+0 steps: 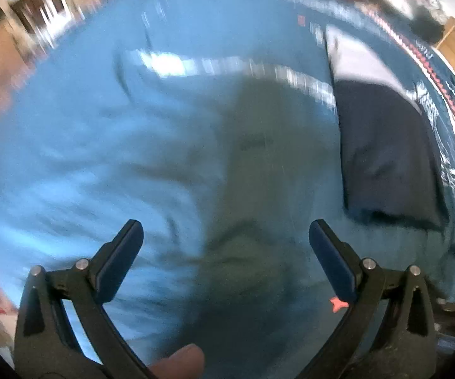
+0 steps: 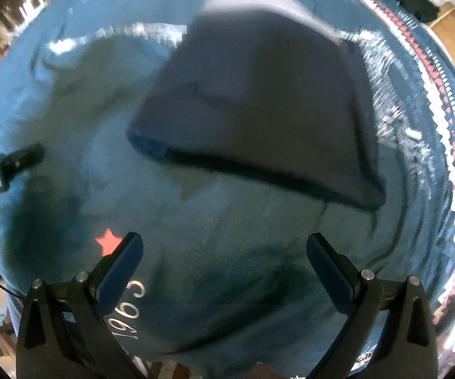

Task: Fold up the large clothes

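Both hand-held grippers, left (image 1: 226,232) and right (image 2: 224,245), gape above blue garment (image 2: 227,221), clear of its edges.

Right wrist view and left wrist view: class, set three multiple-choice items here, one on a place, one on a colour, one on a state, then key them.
1. Where is the folded dark garment?
A. On the blue cover
B. Between the fingers
C. On the floor

2. What colour is the star?
A. Green
B. Red
C. Yellow

3. How is the right gripper?
A. Shut on cloth
B. Open
C. Out of view

Key: 1 A, it lies on the cover beyond the fingers; 2 B, plainly red; 3 B, fingers spread wide, holding nothing.
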